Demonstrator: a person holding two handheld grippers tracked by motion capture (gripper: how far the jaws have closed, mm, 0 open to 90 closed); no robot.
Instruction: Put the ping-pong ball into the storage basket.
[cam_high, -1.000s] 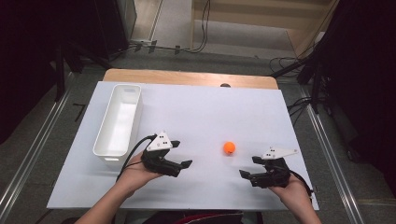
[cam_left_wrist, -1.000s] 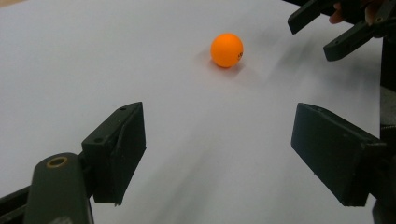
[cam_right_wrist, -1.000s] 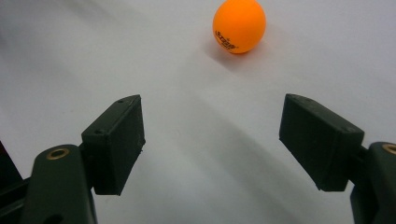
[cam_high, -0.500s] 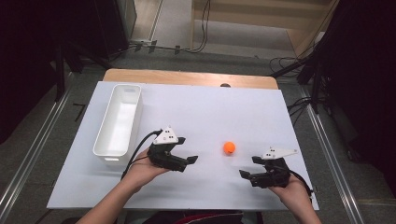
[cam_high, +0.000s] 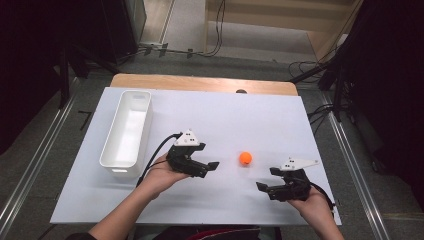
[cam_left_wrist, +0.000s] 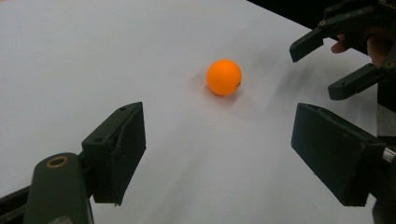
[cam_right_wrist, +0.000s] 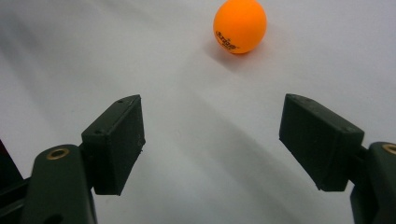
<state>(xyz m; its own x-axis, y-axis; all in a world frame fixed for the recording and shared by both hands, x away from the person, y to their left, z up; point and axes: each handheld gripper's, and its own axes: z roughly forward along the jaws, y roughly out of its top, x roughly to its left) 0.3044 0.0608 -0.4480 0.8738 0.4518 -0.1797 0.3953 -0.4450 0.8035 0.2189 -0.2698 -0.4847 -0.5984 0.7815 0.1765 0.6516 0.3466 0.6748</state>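
An orange ball (cam_high: 245, 158) lies on the white table (cam_high: 225, 120), between my two grippers. My left gripper (cam_high: 209, 169) is just to the ball's left, held in a hand, jaws wide open and pointing at it. In the left gripper view the ball (cam_left_wrist: 224, 77) sits ahead of the open left gripper (cam_left_wrist: 219, 144), untouched. My right gripper (cam_high: 266, 179) is at the ball's lower right, also open and empty. The right gripper view has the ball (cam_right_wrist: 240, 25) beyond the open right gripper (cam_right_wrist: 229, 140). The right gripper (cam_left_wrist: 345, 51) also appears at the top right of the left gripper view.
A long white bin (cam_high: 126, 127) stands empty on the table's left side, behind the left hand. A wooden strip (cam_high: 200, 82) runs along the table's far edge. Cables lie on the floor beyond.
My left gripper has slid to the right, closer to the ball. The right gripper and the ball have stayed put.
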